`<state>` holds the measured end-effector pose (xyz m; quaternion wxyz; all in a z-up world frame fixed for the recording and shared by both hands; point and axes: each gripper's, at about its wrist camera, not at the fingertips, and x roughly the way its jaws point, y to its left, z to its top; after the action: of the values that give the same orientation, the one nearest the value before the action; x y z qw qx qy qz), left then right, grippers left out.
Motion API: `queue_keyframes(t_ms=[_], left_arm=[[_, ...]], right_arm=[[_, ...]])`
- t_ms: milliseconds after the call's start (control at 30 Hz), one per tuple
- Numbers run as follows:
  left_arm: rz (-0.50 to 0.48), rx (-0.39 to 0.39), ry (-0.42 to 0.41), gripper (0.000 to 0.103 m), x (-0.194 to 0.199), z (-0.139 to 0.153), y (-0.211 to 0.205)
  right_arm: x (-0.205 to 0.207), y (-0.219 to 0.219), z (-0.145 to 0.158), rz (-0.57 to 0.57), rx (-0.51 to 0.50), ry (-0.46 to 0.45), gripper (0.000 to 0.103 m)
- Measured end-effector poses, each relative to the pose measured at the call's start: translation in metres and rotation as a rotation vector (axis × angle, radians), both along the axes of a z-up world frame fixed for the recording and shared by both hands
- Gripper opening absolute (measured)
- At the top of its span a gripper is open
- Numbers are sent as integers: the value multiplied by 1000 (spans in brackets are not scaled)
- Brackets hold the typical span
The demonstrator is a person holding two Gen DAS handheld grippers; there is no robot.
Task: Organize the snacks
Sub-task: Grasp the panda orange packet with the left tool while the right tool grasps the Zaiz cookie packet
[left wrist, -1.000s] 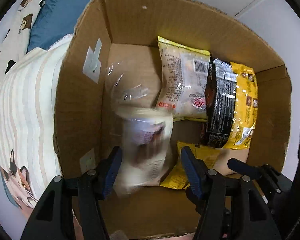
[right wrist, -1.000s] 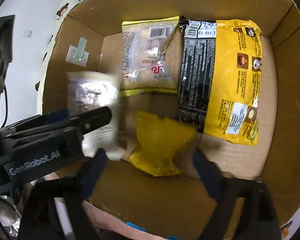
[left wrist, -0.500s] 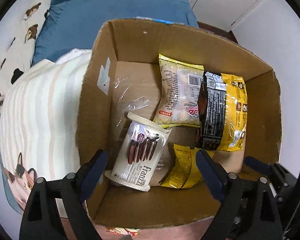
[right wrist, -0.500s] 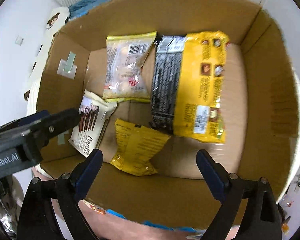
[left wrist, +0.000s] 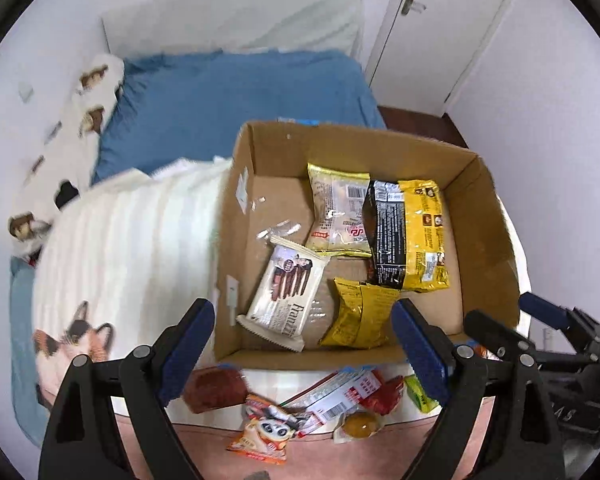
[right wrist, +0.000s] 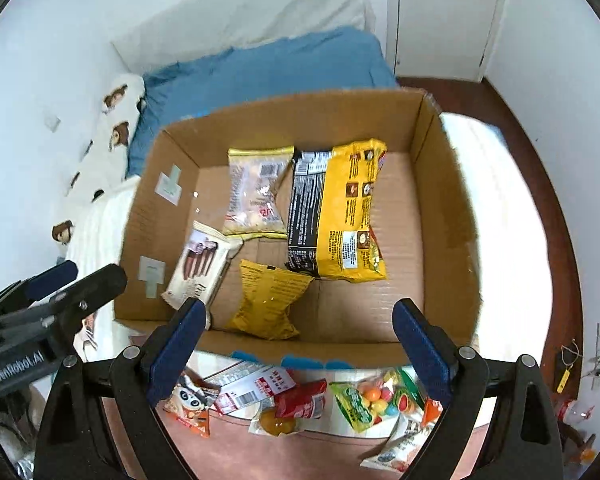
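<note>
While both hand-held grippers (left wrist: 302, 346) (right wrist: 296, 340) gape empty, only the right view shows candy bag (right wrist: 360, 400) — outside box (right wrist: 340, 120).

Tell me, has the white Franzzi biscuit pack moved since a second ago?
Yes. The white Franzzi pack left the left gripper and now lies on the cardboard box floor by its left wall.

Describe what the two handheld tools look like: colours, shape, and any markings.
Each tool has black, angular plastic finger arms with silver rivets, tipped by dark blue textured pads: left tool, right tool. In the right wrist view, the left tool's black body carries white "GenRobot.AI" lettering. No cables or sleeves are visible.
</note>
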<state>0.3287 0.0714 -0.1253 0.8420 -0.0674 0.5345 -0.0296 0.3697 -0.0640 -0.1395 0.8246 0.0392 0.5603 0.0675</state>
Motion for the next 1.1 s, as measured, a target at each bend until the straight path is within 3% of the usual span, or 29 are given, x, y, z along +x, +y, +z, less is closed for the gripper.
queue_keyframes(t_ms=[233, 400, 567, 700, 867, 933, 967, 1000, 1100], left_arm=[[-6, 15, -57, 91, -41, 22, -2], [-9, 18, -41, 91, -76, 13, -5], [28, 10, 60, 91, -105, -31, -2], [48, 40, 199, 91, -122, -95, 6], [65, 24, 345, 91, -136, -159, 18], [55, 26, 370, 91, -139, -171, 20], [46, 28, 377, 91, -141, -175, 19], [28, 29, 384, 91, -141, -179, 19], [-14, 41, 386, 91, -139, -184, 14]], right_arm=[[-43, -5, 22, -11, 66, -28, 96], [-80, -30, 4, -77, 143, 26, 96], [-108, -83, -49, -254, 200, 127, 97], [-126, -132, -94, -403, 184, 198, 97], [-127, -153, -151, -461, 141, 293, 96], [-125, -150, -172, -442, 133, 331, 91], [-125, -146, -180, -426, 126, 350, 69], [-126, -142, -186, -411, 116, 374, 59], [-132, -121, -190, -321, 76, 365, 56]])
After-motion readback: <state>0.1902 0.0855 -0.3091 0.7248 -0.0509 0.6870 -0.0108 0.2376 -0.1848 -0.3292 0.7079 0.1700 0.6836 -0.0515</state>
